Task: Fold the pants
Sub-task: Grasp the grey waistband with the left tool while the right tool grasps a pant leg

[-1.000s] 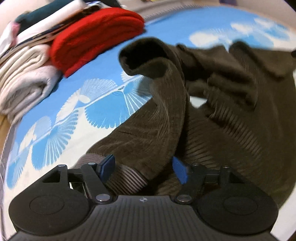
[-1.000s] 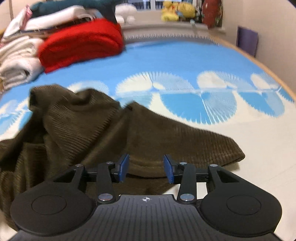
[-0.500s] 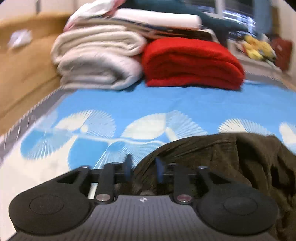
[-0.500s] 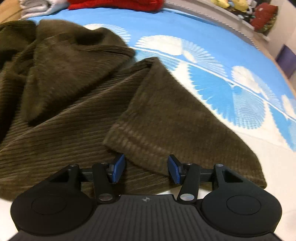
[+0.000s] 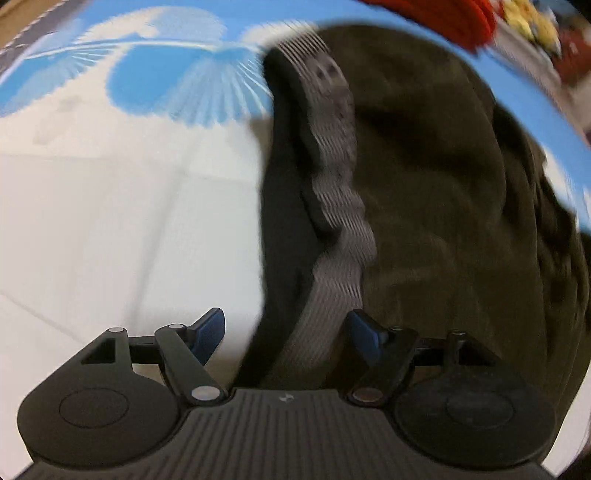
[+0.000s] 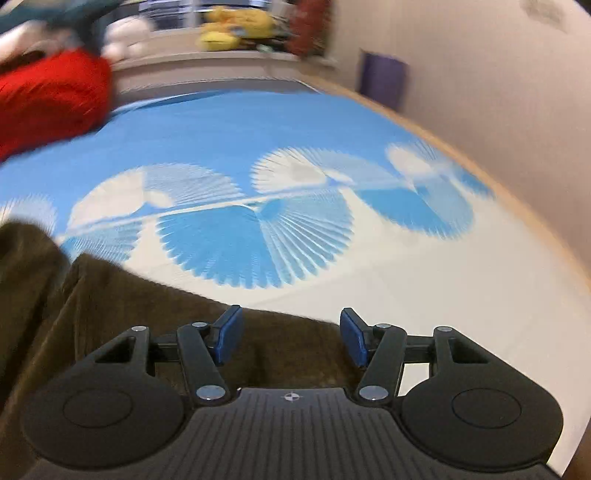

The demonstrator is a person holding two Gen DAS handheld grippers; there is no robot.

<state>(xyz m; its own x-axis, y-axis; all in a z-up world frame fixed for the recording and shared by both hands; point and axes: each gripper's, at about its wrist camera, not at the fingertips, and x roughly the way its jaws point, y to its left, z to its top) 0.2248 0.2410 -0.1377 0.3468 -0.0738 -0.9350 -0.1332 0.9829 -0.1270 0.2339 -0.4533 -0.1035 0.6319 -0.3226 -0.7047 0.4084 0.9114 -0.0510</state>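
Left gripper point(image 5: 286, 328), jaws spread, straddling the grey ribbed waistband point(image 5: 334, 206) of the brown corduroy pants point(image 5: 436, 177) on the blue-and-white bedspread point(image 5: 122, 192). Right gripper point(image 6: 291, 336), jaws likewise apart, over a pant edge point(image 6: 280, 332); nothing gripped.

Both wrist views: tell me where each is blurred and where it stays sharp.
Left wrist view: the left gripper is crisp, while the pants, their ribbed waistband and the blue-and-white sheet are streaked by motion blur. Right wrist view: the right gripper is sharp; the red folded blanket and the yellow plush toys are smeared, and the fisheye bends the bed's edge.
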